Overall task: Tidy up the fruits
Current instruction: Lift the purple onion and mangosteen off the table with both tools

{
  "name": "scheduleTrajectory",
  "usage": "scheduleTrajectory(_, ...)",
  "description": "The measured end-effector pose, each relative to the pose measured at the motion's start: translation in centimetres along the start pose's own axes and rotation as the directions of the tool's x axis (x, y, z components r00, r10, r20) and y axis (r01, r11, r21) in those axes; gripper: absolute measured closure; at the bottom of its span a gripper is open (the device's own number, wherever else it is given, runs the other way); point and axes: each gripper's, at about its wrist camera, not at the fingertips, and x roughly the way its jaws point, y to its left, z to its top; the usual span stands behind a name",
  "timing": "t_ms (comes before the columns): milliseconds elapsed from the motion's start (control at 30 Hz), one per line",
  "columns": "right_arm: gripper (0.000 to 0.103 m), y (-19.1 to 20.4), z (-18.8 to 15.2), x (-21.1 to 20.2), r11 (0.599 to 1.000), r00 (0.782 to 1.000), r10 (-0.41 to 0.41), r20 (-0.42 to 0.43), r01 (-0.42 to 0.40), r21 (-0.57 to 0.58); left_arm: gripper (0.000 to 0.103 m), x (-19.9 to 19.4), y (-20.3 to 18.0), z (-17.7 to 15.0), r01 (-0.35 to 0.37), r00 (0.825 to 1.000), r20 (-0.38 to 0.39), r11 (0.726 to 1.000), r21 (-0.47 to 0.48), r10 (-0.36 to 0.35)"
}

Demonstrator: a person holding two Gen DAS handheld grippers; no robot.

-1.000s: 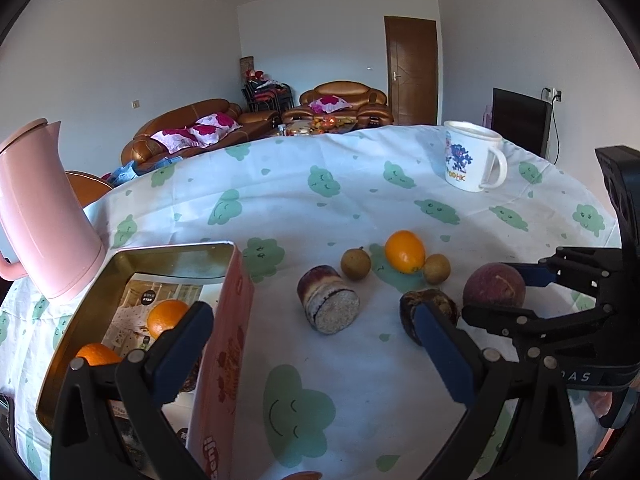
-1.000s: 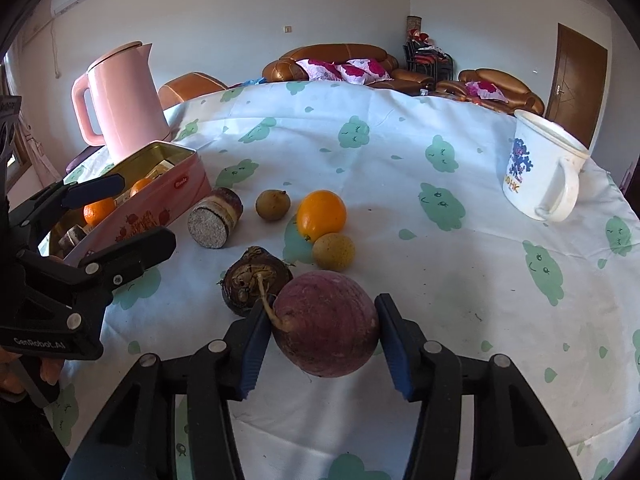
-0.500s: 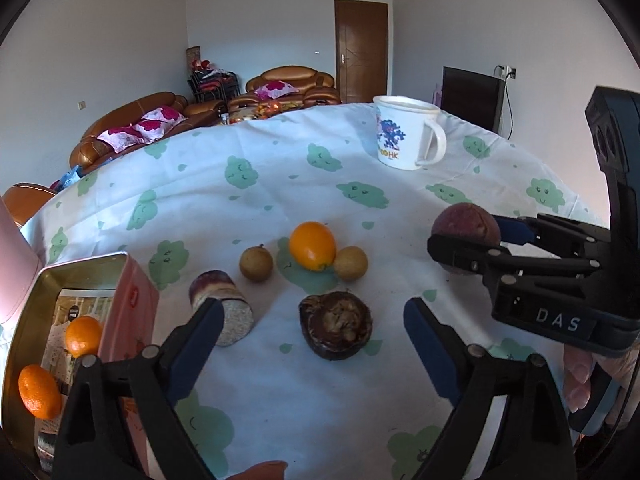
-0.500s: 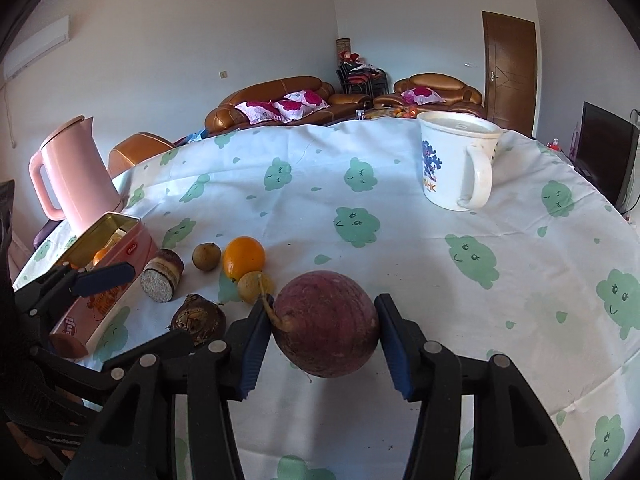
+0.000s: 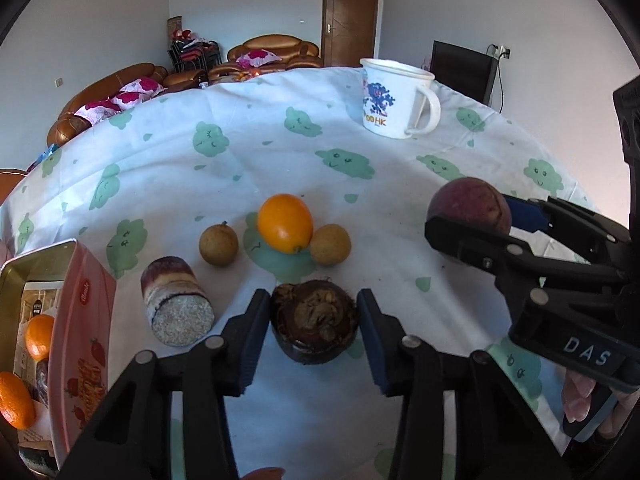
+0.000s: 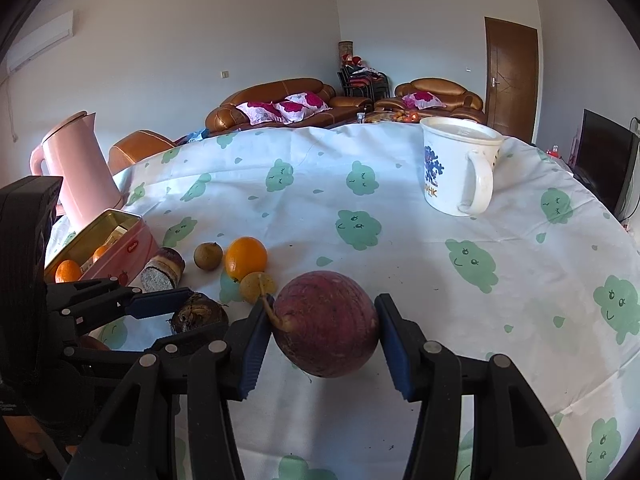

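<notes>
A dark brown, rough fruit (image 5: pixel 314 324) lies on the tablecloth between the pads of my left gripper (image 5: pixel 314 340). Its jaws are closing and both pads touch the fruit's sides. My right gripper (image 6: pixel 320 344) is shut on a round purple fruit (image 6: pixel 326 324) with a short stem and holds it off the cloth. In the left wrist view that purple fruit (image 5: pixel 468 208) hangs at the right. Behind the brown fruit sit an orange (image 5: pixel 285 222), two small tan fruits (image 5: pixel 219 244) (image 5: pixel 330 245) and a cut purple-skinned piece (image 5: pixel 176 306).
An open pink tin (image 5: pixel 86 320) stands at the left with two oranges (image 5: pixel 40 336) inside. A white mug (image 5: pixel 394 100) stands at the far right of the table and a pink kettle (image 6: pixel 78 172) at the far left. A green-patterned cloth (image 6: pixel 360 200) covers the round table.
My left gripper swung right from the tin, came down over the dark brown fruit and narrowed its jaws onto it. The right gripper kept its hold on the purple fruit and turned rightwards.
</notes>
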Motion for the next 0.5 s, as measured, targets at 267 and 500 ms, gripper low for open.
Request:
scheduleTrajectory(267,0.05,0.3,-0.1,-0.5,1.0,1.0,0.012,0.022,-0.012,-0.018,0.057,-1.5,-0.2,-0.1,-0.046,0.996,0.074,0.999,0.009,0.045)
scheduleTrajectory(500,0.05,0.7,-0.1,-0.9,0.999,0.999,0.027,0.043,-0.025,-0.037,0.057,-2.6,0.3,-0.2,-0.06,0.989,0.135,0.998,-0.015,0.062)
